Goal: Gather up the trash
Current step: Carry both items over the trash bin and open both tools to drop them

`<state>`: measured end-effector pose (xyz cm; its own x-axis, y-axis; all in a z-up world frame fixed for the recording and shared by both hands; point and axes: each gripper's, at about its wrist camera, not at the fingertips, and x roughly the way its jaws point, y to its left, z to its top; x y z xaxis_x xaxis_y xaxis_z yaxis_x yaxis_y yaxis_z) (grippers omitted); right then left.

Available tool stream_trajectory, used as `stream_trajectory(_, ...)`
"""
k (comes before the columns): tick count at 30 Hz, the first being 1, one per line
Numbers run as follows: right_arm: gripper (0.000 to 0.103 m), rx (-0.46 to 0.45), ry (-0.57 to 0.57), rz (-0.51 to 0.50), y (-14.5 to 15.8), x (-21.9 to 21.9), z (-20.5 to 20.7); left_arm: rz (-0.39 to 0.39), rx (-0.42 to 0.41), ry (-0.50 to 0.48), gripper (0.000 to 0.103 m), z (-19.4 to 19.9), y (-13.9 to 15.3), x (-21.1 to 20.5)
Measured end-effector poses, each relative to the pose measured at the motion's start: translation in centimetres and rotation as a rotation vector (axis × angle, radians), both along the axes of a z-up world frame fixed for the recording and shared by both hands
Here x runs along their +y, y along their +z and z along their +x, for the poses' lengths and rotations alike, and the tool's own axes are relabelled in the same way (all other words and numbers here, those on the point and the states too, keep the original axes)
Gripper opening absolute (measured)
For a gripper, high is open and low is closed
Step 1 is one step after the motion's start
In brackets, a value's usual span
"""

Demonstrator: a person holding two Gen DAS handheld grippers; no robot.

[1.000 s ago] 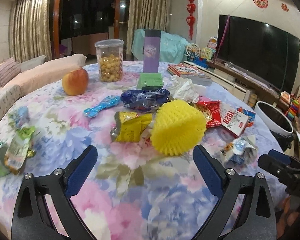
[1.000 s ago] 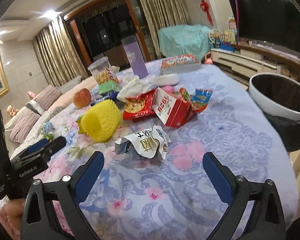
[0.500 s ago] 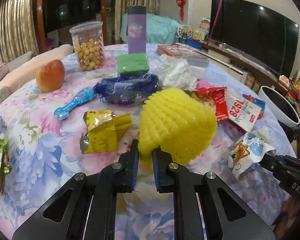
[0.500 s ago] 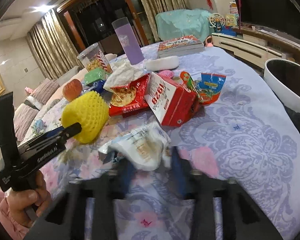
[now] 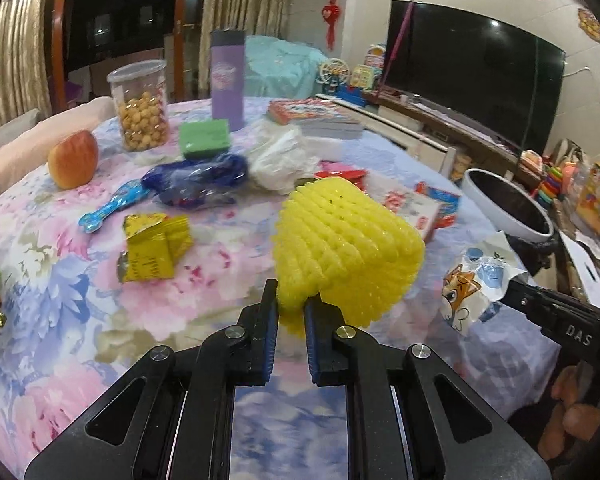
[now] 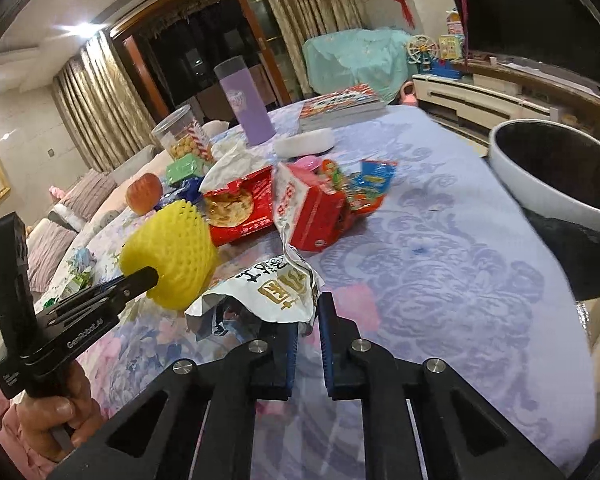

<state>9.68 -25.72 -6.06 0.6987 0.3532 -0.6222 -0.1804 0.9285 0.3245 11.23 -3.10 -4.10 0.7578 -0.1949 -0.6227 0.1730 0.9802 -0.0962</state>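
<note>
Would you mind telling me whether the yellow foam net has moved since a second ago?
Yes. The yellow foam net, pinched by the left gripper, has been lifted off the tablecloth and away from the yellow wrapper, toward the bin's side.

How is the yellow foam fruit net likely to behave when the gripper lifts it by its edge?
The yellow foam fruit net looks light and squashy: the left gripper pinches its rim nearly flat. Its open mesh probably grips the pads well, and held by one edge it may sag or swing.

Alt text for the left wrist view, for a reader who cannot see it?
The left gripper is clamped on the edge of a yellow foam fruit net above a floral tablecloth littered with wrappers. At right, the right gripper pinches a white cat-print wrapper.
</note>
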Motion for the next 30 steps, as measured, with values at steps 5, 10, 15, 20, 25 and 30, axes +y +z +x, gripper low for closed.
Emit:
stream_trajectory(5,0.01,-0.014,-0.045,0.011,0.7,-2.2,-1.1,-0.013,-0.015,-0.053,0.011,-0.8,0.9,-2.2)
stream_trajectory(10,0.01,-0.028,-0.092,0.02,1.2,-4.5,-2.0,-0.015,-0.017,-0.113,0.011,-0.9,1.3,-4.9)
stream_trajectory(15,0.01,-0.043,-0.141,0.028,1.6,-6.9,-2.5,-0.006,-0.02,-0.178,0.011,-0.8,1.6,-8.2)
stream_trajectory(20,0.01,-0.054,-0.197,0.033,2.0,-9.7,-2.7,0.007,-0.026,-0.23,0.011,-0.4,2.0,-11.2)
stream_trajectory(25,0.01,-0.062,-0.249,0.034,2.5,-12.3,-2.9,0.025,-0.031,-0.269,0.011,0.6,2.4,-14.0)
stream_trajectory(30,0.01,-0.063,-0.293,0.041,2.9,-15.0,-2.6,0.025,-0.025,-0.296,0.011,1.8,2.6,-16.8)
